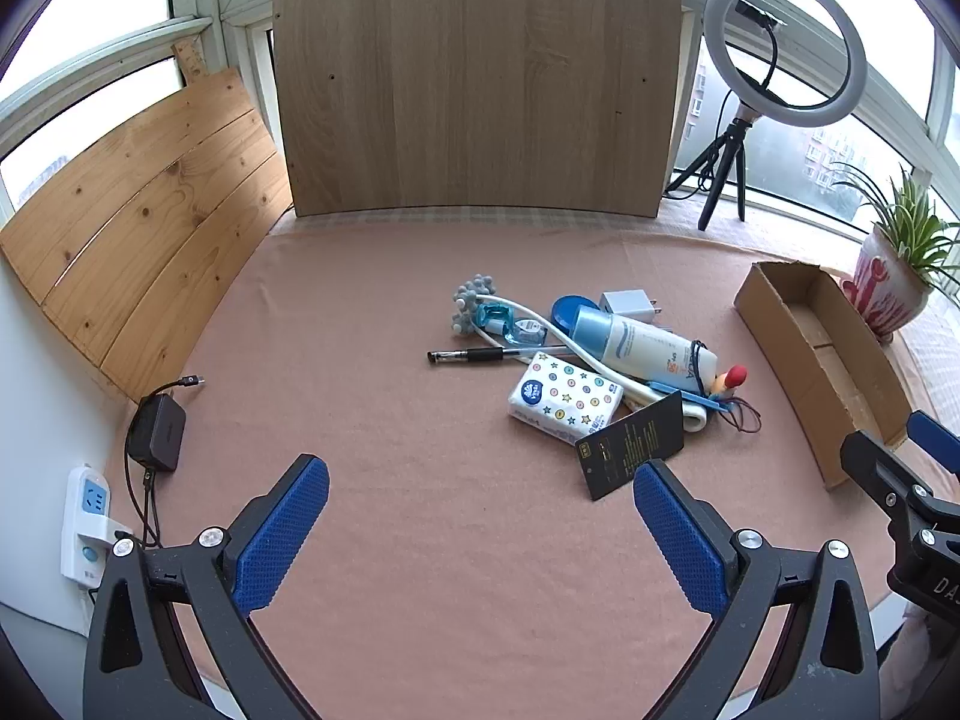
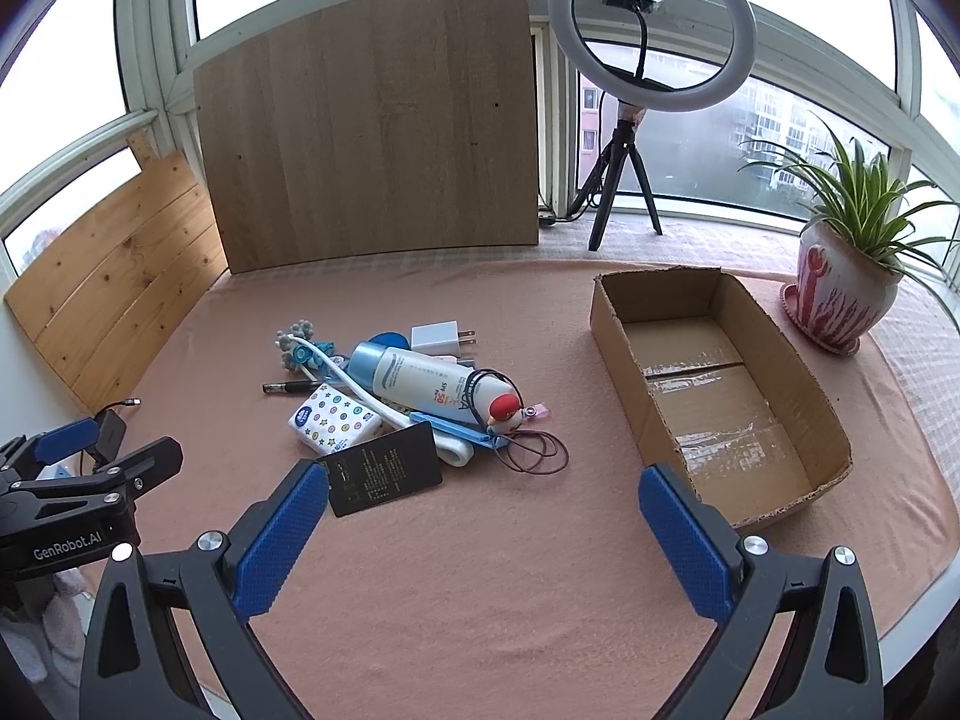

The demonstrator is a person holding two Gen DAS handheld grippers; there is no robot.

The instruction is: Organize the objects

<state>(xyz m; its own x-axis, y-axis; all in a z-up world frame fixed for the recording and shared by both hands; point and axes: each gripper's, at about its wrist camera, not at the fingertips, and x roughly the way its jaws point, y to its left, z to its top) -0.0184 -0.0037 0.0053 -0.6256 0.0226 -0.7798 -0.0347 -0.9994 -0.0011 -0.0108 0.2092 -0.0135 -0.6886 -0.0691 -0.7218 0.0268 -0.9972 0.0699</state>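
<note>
Hovering side by side over the near part of the pink tablecloth [image 1: 372,324], both grippers are tilting downward toward a heap of small things. The left gripper [image 1: 480,498] is spreading its blue-padded jaws wide with nothing between them, and the right gripper [image 2: 483,501] is doing the same; each is showing at the edge of the other's view.

The heap is lying mid-table: a sunscreen tube [image 2: 429,387] is resting across the top, a tissue pack [image 2: 335,417] with coloured dots is sitting at its near left, and a black card [image 2: 387,468] is lying nearest the grippers. A black pen [image 1: 474,354] is pointing left, and a white charger plug [image 2: 441,338] is sitting at the far side. An open cardboard box [image 2: 834,420] is standing empty to the right of the heap, well apart from it.

A white curved piece and a grey knobbly item are running under the tube, and what they are is hard to tell. A blue round lid is showing only partly behind the tube. The person's hands are staying out of view.
</note>
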